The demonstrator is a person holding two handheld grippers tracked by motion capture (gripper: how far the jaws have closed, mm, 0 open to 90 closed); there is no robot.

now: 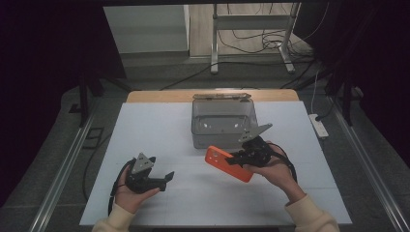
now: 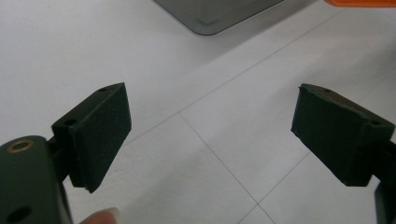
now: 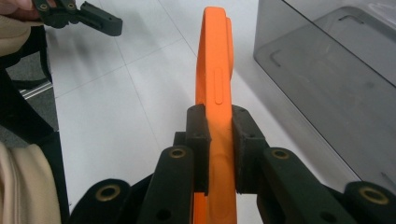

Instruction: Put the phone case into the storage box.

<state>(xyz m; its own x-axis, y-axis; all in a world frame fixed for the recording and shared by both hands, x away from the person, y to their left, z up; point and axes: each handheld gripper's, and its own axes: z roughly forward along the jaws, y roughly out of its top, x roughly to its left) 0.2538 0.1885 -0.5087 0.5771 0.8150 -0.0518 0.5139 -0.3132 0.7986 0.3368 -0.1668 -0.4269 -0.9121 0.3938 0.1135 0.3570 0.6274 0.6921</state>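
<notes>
Scene: A person at a white table (image 1: 159,121) held a two-jaw gripper in each hand, with a clear grey plastic bin (image 1: 223,123) standing open at the far middle.
Right gripper (image 3: 219,140): Its jaws were clamped on the thin edges of an orange phone case (image 3: 212,74), held on edge above the table just in front of the bin.
Left gripper (image 2: 210,135): Its jaws stood wide apart and empty over bare table, well apart from the case.
Risk: The grip sat near one end of the case, so the long free end could have pivoted or slipped from the pads if swung; carried toward the bin, it might have knocked the near wall.
Writing: No brand, label or lettering could be read on the case, the bin or the grippers.
</notes>
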